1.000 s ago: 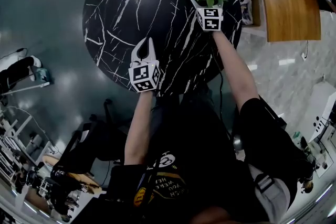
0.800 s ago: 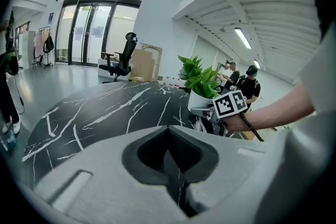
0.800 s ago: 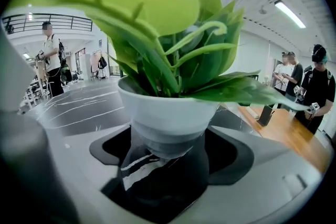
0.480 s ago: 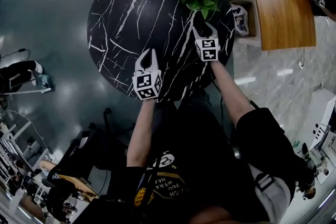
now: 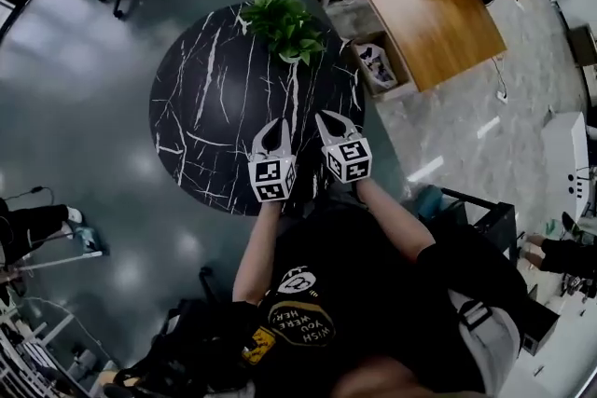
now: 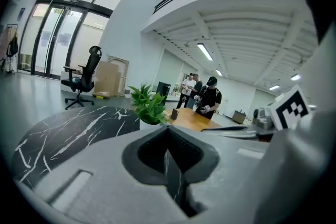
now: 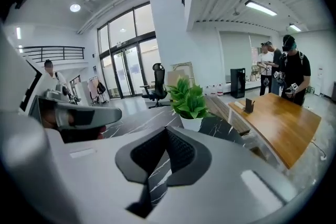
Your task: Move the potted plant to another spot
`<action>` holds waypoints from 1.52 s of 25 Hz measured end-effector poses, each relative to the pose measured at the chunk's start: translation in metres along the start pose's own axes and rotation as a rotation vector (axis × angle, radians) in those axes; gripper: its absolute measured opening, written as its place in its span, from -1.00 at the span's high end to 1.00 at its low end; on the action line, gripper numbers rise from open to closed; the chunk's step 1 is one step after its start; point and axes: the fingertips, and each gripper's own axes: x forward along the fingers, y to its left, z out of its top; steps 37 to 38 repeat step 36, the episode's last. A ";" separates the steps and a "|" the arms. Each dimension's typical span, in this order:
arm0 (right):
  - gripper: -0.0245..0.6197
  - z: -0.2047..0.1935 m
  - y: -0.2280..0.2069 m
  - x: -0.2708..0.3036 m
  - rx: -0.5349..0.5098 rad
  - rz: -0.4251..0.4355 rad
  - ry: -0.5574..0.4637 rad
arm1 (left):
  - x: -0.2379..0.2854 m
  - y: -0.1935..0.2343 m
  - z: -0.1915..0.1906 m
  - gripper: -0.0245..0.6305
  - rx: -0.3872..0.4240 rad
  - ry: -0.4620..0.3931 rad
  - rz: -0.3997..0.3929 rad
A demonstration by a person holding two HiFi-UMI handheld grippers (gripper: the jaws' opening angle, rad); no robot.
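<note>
head view: potted plant is seen at the far edge of the marble table.
left gripper and right gripper are held closed, empty, over the near edge; glass doors are shown only by gripper views.

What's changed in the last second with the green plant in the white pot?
The right hand-held gripper let go of the green plant in the white pot and drew back toward the person, its jaws now shut and empty. The plant stands at the far edge of the round black marble table. The left hand-held gripper stayed shut and empty by the near edge.
</note>
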 end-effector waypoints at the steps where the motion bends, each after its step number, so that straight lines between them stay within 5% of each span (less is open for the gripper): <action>1: 0.91 0.003 0.004 -0.008 0.007 -0.005 -0.006 | -0.003 -0.010 0.004 0.91 0.003 -0.006 -0.010; 15: 0.91 0.056 0.001 -0.069 0.022 0.034 -0.111 | -0.012 -0.078 0.063 0.91 0.113 -0.094 -0.021; 38: 0.91 0.054 0.010 -0.078 0.005 0.078 -0.112 | -0.021 -0.092 0.053 0.91 0.142 -0.080 -0.019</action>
